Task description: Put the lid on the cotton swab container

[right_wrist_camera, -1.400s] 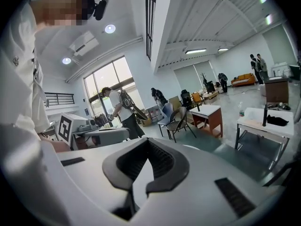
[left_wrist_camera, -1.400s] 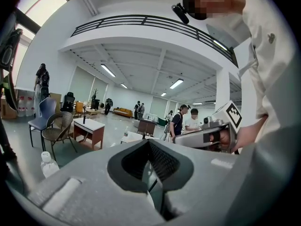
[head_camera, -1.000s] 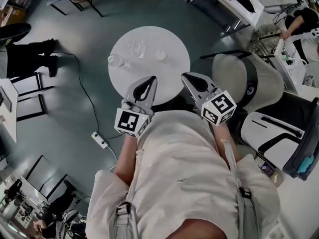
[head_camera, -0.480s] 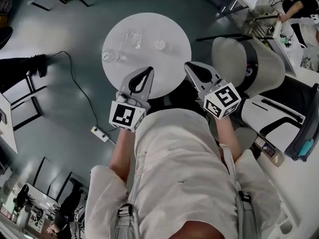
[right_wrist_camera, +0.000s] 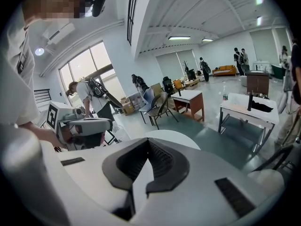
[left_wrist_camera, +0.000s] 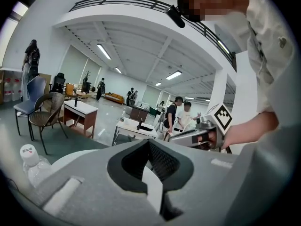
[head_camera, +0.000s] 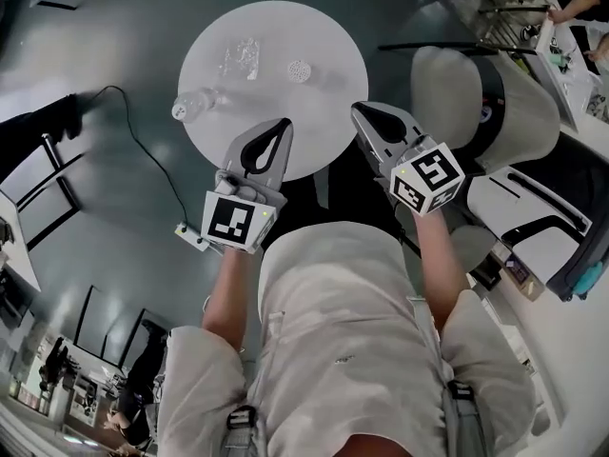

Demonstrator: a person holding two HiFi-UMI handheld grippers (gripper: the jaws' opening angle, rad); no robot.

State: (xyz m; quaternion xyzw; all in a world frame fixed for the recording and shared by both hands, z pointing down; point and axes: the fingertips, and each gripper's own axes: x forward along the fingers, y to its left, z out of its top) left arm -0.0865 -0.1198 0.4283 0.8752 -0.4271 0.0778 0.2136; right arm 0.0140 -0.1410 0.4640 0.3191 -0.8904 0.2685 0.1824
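Hovering at the near edge of the table, left gripper and right gripper both closed tight on nothing.
Hard to make out in the head view: container, clear and small on the far half, long axis and facing impossible to tell; not seen in either gripper view. Round lid lying flat to its right, apart from it. Both well beyond the jaws, between neither pair. Bottle by the left edge.
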